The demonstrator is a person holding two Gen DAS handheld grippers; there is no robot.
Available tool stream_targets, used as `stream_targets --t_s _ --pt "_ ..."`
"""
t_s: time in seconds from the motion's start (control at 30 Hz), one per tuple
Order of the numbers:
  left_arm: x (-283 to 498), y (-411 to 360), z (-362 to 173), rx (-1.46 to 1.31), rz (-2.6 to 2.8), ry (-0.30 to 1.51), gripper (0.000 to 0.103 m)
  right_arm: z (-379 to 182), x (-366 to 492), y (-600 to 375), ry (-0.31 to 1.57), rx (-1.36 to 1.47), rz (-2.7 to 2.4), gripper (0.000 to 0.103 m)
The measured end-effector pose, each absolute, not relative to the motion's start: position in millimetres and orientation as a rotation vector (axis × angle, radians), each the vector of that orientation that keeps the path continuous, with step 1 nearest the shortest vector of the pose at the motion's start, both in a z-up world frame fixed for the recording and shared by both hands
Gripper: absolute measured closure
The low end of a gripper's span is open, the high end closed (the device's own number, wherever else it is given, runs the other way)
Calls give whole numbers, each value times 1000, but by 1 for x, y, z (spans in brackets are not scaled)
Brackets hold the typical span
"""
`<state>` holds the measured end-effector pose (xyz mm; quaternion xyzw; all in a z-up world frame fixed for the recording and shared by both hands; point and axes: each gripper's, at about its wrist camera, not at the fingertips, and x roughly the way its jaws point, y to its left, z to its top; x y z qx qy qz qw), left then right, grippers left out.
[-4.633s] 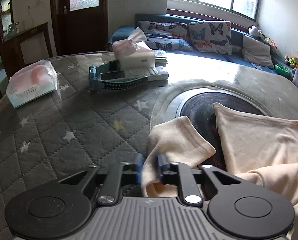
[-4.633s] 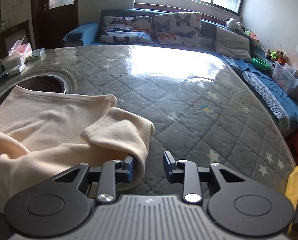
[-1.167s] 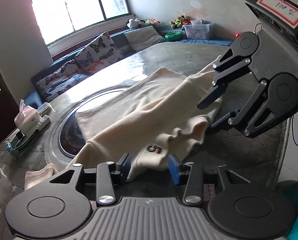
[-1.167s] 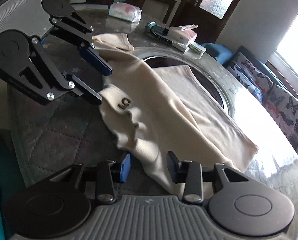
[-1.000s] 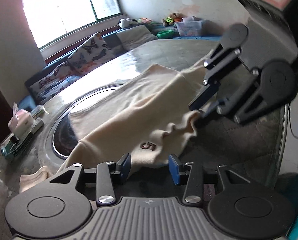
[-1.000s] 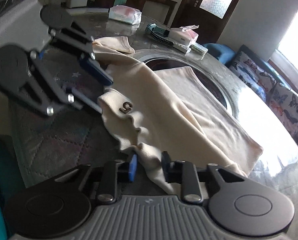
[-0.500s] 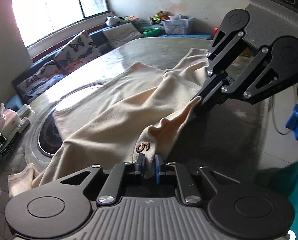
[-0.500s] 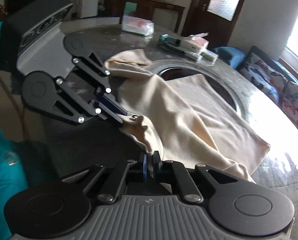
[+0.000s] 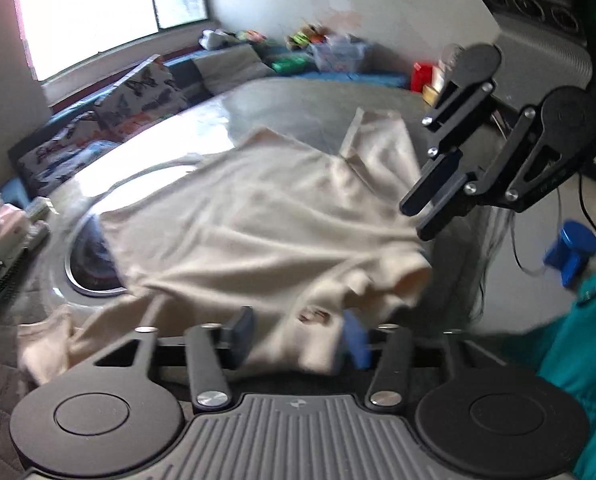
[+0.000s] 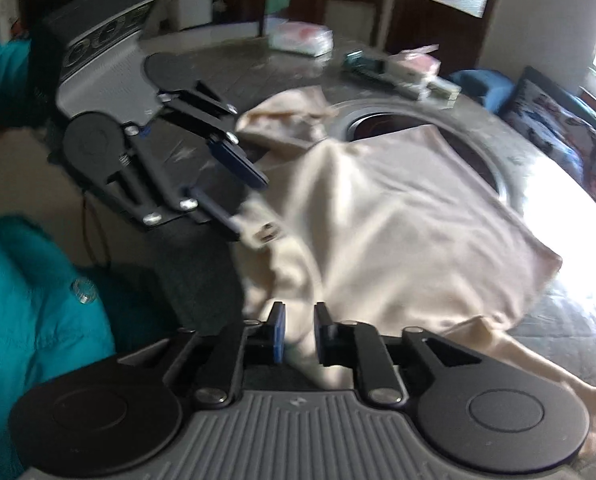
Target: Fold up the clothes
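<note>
Quilted grey table [image 9: 298, 108] carries cream knit garment [image 9: 258, 216]. Left gripper [image 9: 298, 334]: jaws opening, hem loose between them. Right gripper [image 10: 298, 330]: jaws opening slightly, fabric fold between, pads apparently clear.

Both tongs look the same: black linkage arms with round discs, silver screws, blue pads, and a ribbed grey body. The right tongs [image 9: 430, 208] have a red-edged label on top. The person's teal jacket [image 10: 30, 296] has clear snap buttons.
</note>
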<state>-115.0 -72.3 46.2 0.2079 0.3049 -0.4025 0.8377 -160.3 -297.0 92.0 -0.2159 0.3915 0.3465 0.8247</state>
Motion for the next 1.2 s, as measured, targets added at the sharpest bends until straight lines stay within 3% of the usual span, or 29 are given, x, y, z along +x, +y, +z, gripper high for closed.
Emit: stream_targets --t_s 0.03,0.1,0.4,1.2 --pt "-111 -71 49 423 -837 644 40 94 -156 -300 827 -454 716 78" --pt "-101 -69 52 385 -803 642 23 97 -146 -305 816 -443 665 71" --pt "-55 -70 53 202 -669 662 0 82 -69 -335 845 -284 404 71" --pt "112 -93 44 113 -356 739 1 42 88 -408 922 -29 124 73"
